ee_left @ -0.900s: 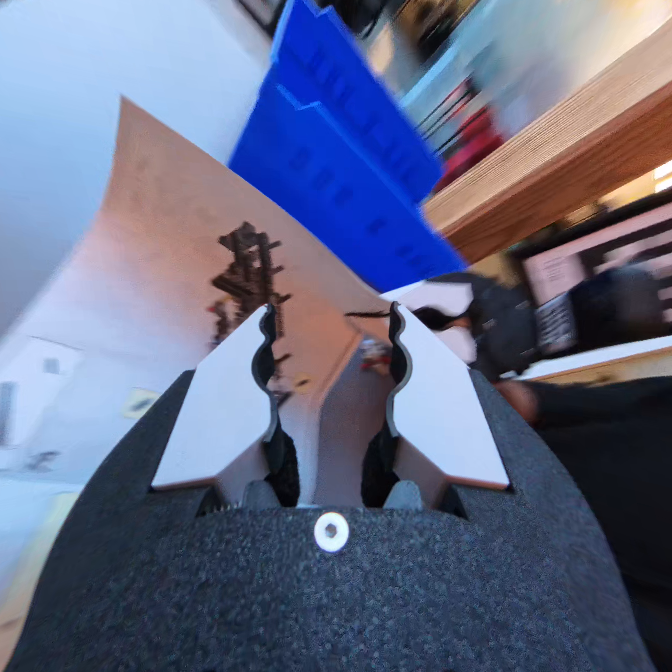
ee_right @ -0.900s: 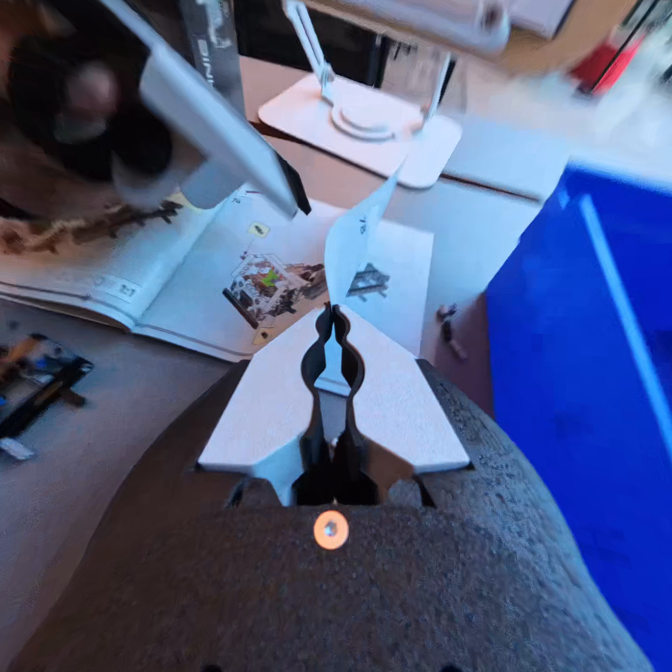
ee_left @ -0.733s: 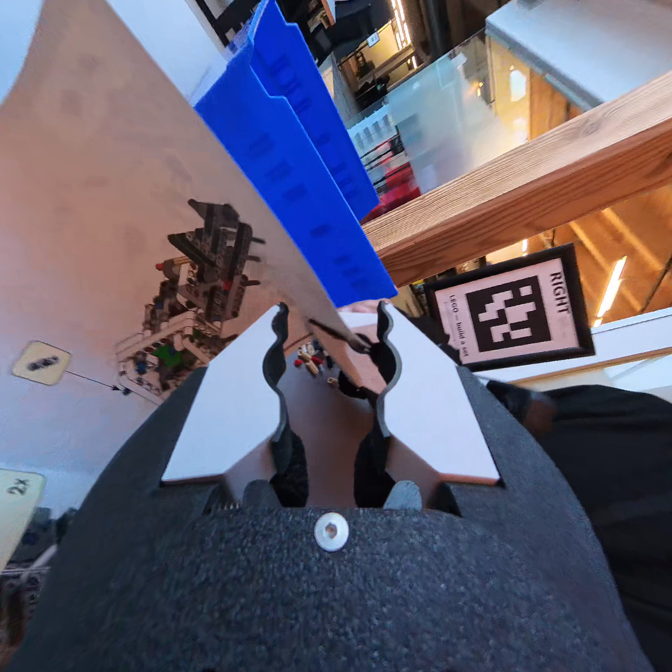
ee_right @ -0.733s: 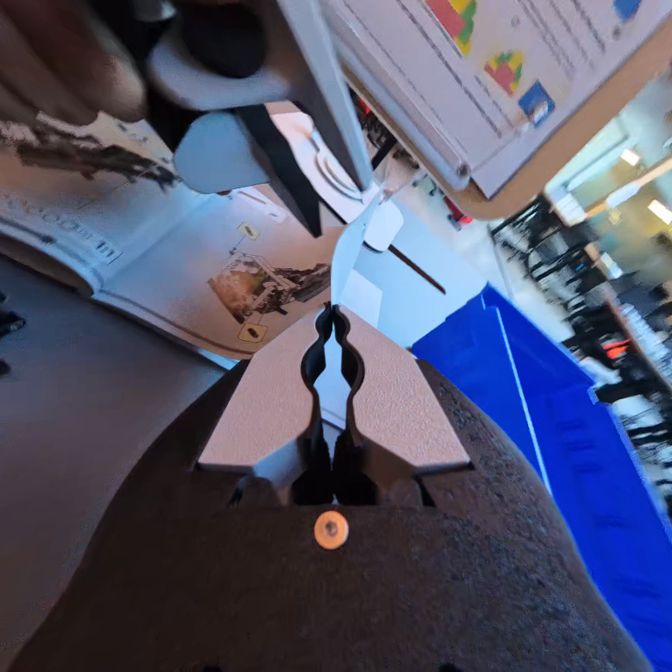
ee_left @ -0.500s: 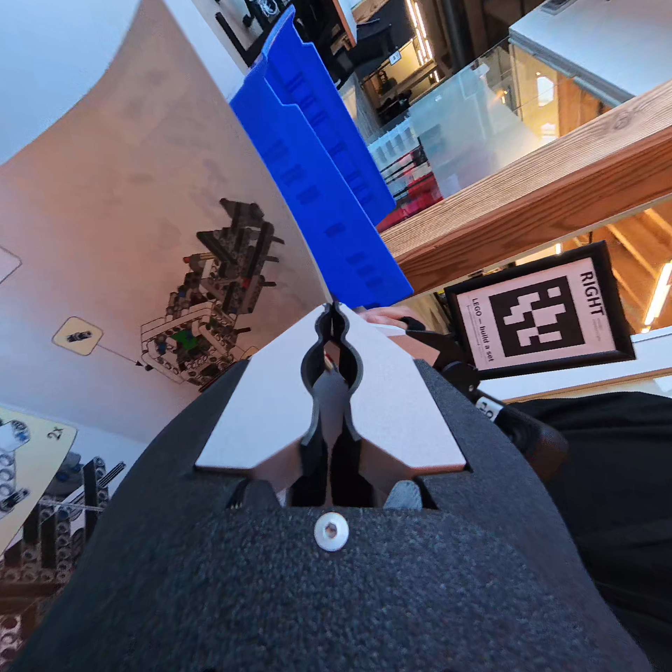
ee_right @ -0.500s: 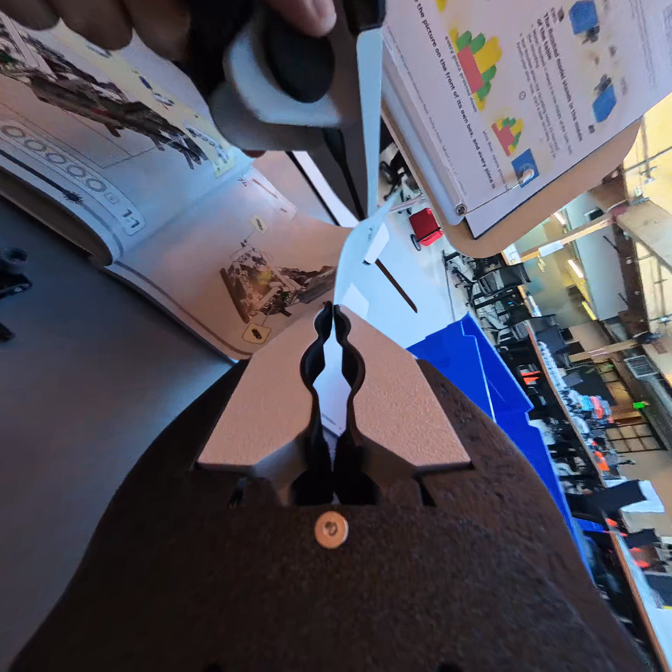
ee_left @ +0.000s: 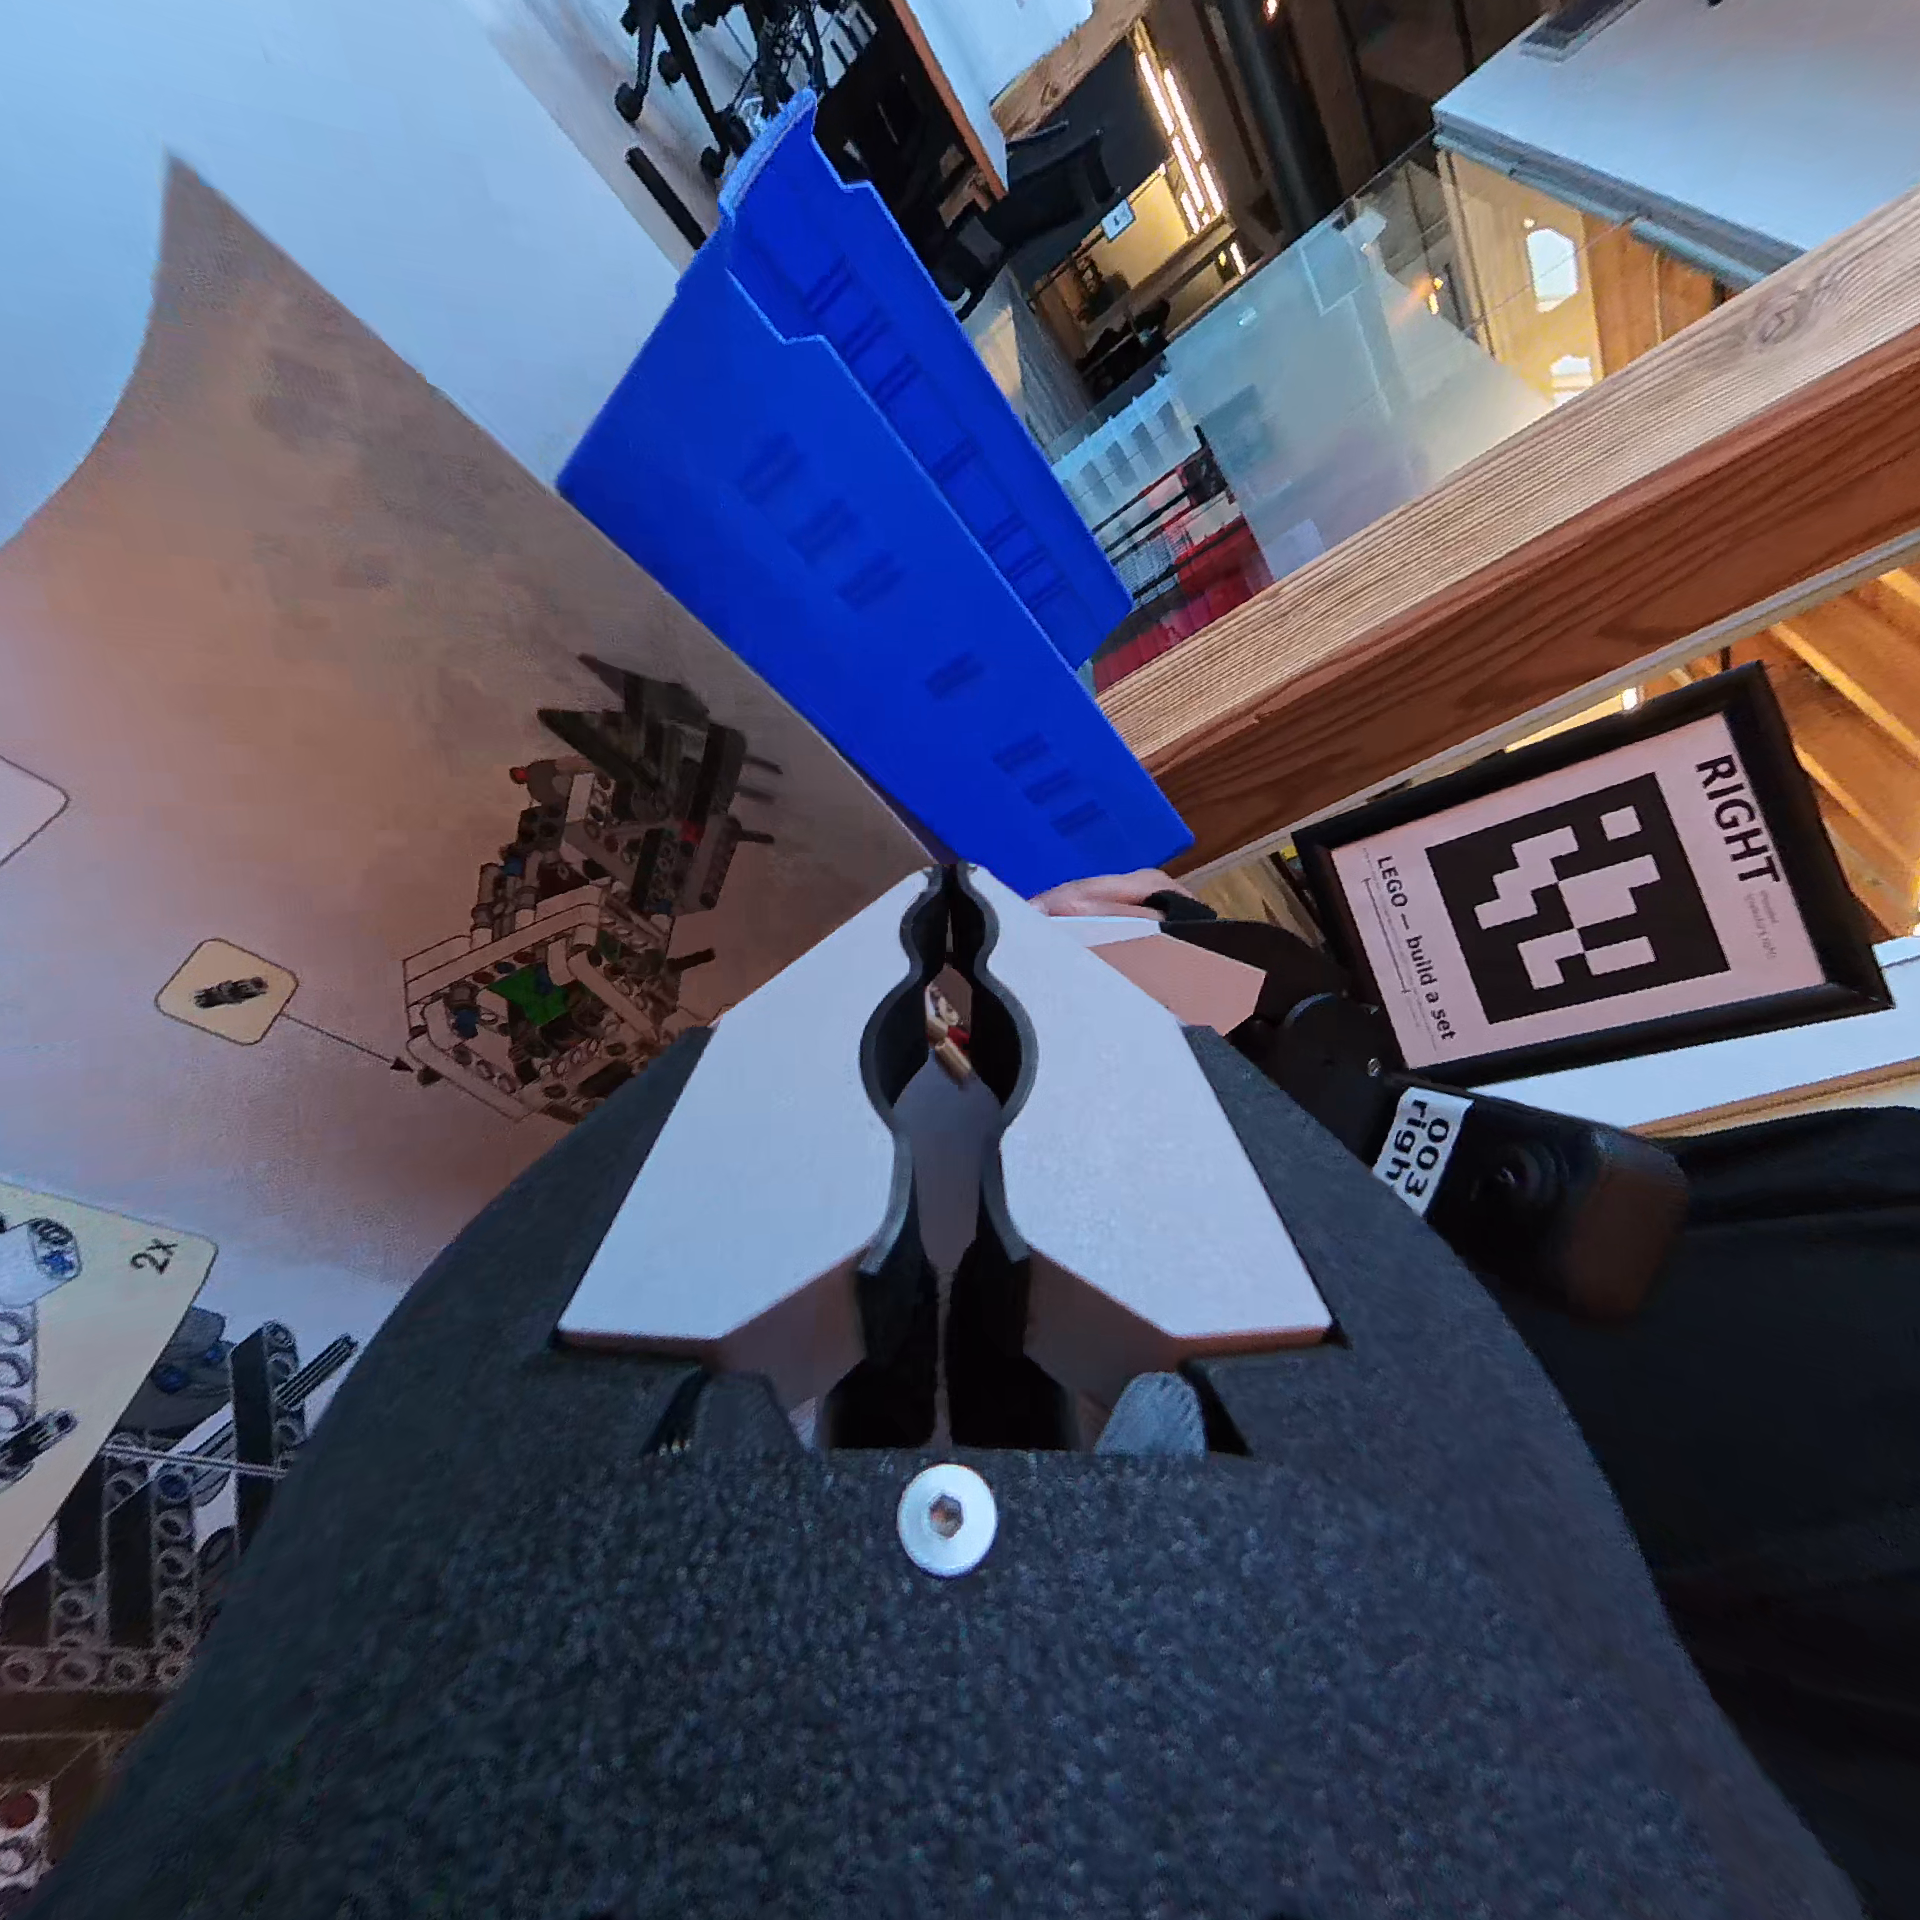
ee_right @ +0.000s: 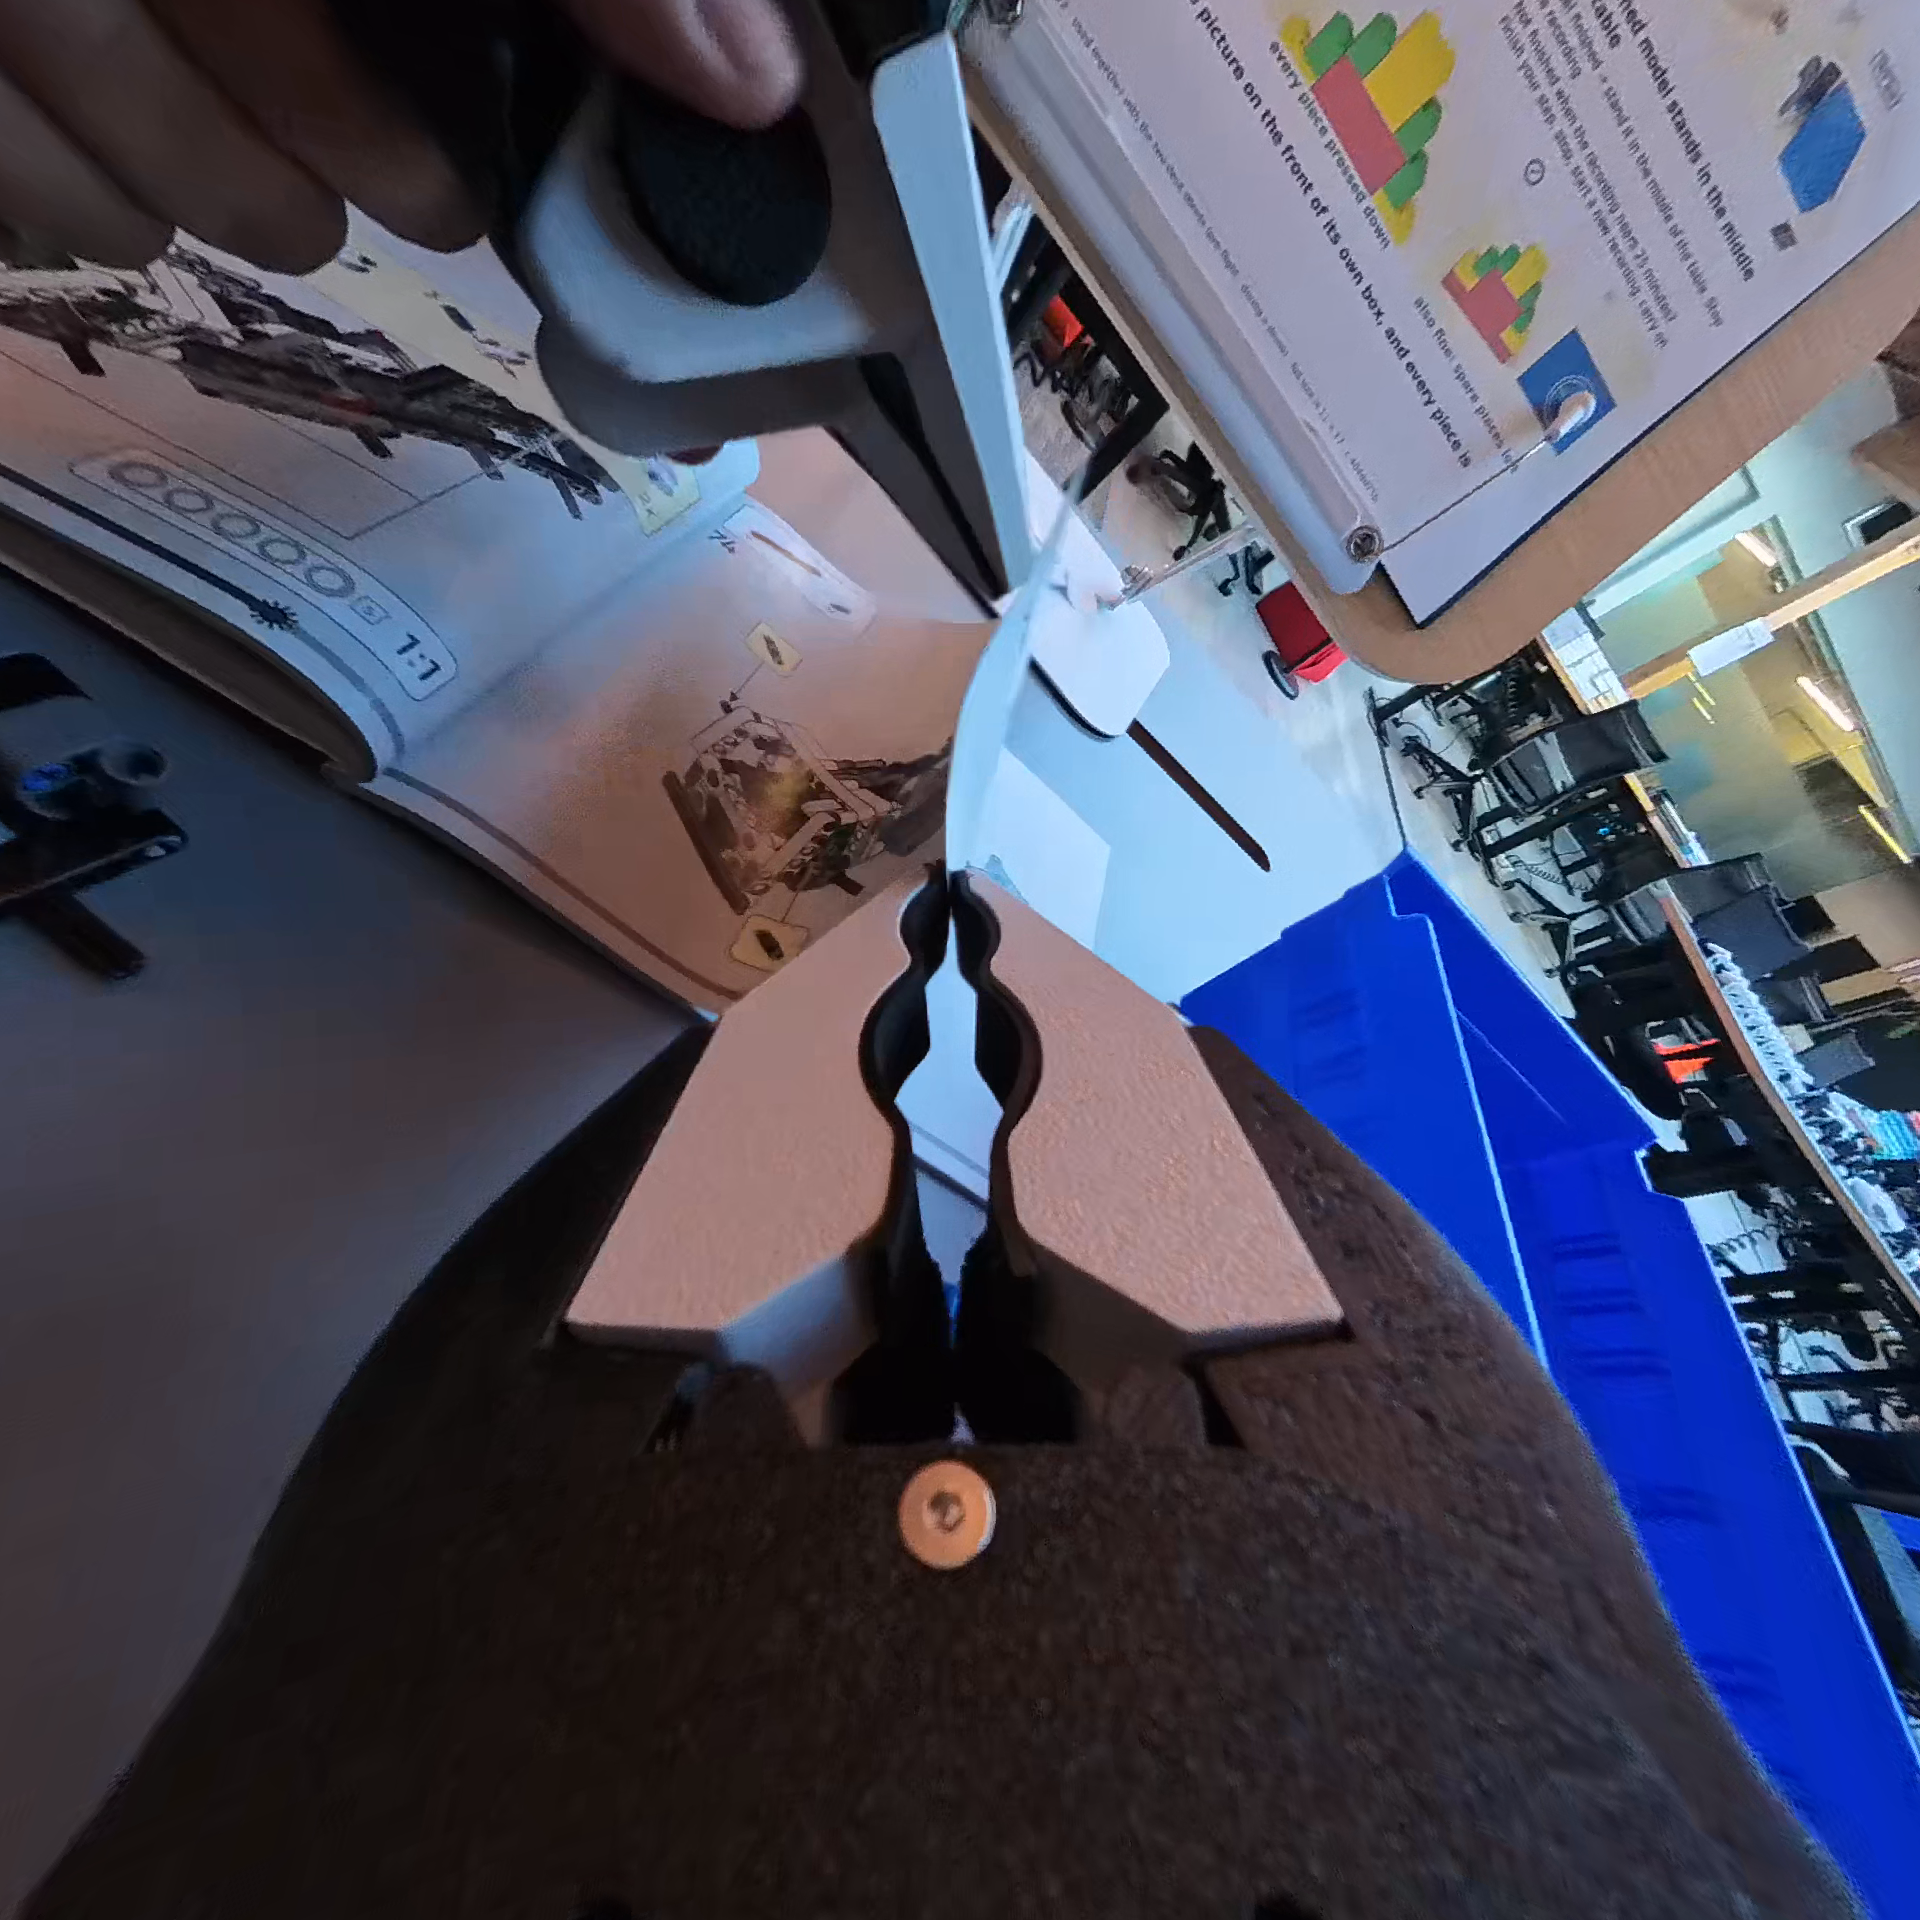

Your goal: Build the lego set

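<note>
The open instruction booklet lies on the grey table. One of its pages is lifted and curls upward. My right gripper is shut on the lower edge of that page. My left gripper is shut on the same page, at its edge; the page's printed build drawing faces its camera. The left gripper's fingers show at the top of the right wrist view, pinching the page's upper corner. The right gripper's body shows at the right of the left wrist view.
A blue bin stands right of the booklet and also shows in the left wrist view. Dark lego parts lie on the table at the left. A printed sheet on a board hangs above. A framed marker card is mounted on the right gripper. The gap from one gripper's tips to the other's is roughly 5 cm.
My left gripper was open and has shut on the lifted page. Both grippers have tilted and raised the page; in the last half second little has moved.
</note>
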### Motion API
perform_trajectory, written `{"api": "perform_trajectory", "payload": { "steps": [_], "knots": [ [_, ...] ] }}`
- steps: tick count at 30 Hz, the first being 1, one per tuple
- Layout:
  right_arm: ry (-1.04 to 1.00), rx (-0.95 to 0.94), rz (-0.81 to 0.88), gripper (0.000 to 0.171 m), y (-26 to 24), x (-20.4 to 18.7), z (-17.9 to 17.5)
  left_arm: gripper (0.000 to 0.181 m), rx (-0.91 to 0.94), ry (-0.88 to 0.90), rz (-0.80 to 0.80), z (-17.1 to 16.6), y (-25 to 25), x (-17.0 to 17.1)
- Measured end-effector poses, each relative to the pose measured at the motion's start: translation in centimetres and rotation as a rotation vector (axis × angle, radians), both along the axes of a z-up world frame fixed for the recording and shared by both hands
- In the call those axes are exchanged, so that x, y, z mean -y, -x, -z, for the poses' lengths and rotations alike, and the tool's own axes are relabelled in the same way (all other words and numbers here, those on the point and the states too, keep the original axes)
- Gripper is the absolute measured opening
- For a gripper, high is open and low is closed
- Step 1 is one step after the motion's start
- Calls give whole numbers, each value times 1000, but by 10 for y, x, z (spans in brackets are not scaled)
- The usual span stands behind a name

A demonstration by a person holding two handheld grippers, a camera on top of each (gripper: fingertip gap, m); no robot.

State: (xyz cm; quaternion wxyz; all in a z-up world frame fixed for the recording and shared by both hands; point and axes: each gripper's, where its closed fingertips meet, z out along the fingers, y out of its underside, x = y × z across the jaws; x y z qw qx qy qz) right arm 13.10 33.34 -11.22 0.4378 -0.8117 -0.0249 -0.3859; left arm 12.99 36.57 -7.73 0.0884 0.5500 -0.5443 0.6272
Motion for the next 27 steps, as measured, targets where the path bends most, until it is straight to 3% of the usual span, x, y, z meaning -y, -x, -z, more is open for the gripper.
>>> {"api": "perform_trajectory", "payload": {
  "steps": [3, 27],
  "knots": [
    [12, 19, 6, 0, -3, 1, 2, 27, -11, 19, -17, 1, -5, -2],
    [-41, -49, 8, 0, -7, 3, 0, 6, 32, 104, -23, -1, -15, -2]
  ]
}}
